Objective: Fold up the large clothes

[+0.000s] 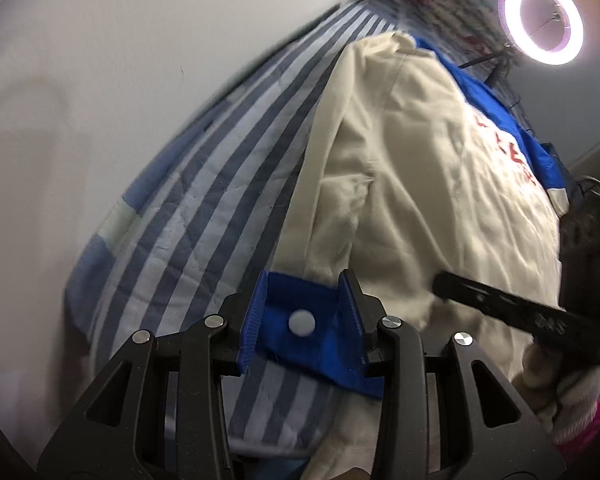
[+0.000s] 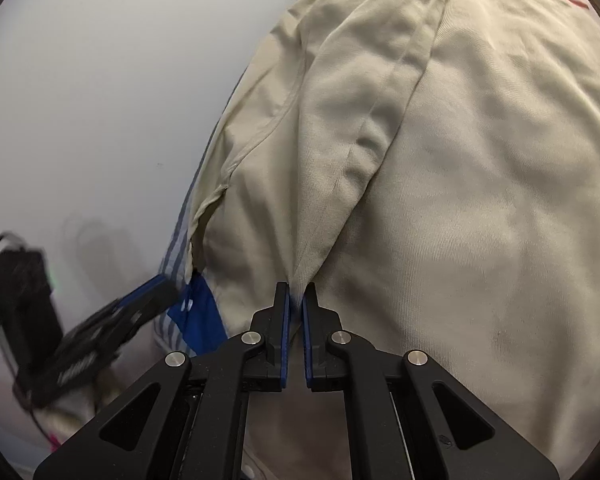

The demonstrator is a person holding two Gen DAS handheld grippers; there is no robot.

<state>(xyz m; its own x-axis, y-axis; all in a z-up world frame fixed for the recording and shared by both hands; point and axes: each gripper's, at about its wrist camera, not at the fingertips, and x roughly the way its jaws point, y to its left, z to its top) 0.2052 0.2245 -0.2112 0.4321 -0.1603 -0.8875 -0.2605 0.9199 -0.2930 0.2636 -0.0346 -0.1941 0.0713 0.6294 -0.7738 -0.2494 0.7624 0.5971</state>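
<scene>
A cream jacket with blue trim and red lettering lies on a striped bed cover. Its sleeve ends in a blue cuff with a white snap button. My left gripper is open, its jaws standing either side of the cuff. My right gripper is shut on a fold of the cream jacket near the sleeve seam. The right gripper also shows in the left wrist view at the right, and the left gripper in the right wrist view at the lower left, beside the blue cuff.
A pale wall runs along the bed's far side. A lit ring light stands at the top right, beside a dark patterned blanket at the bed's head.
</scene>
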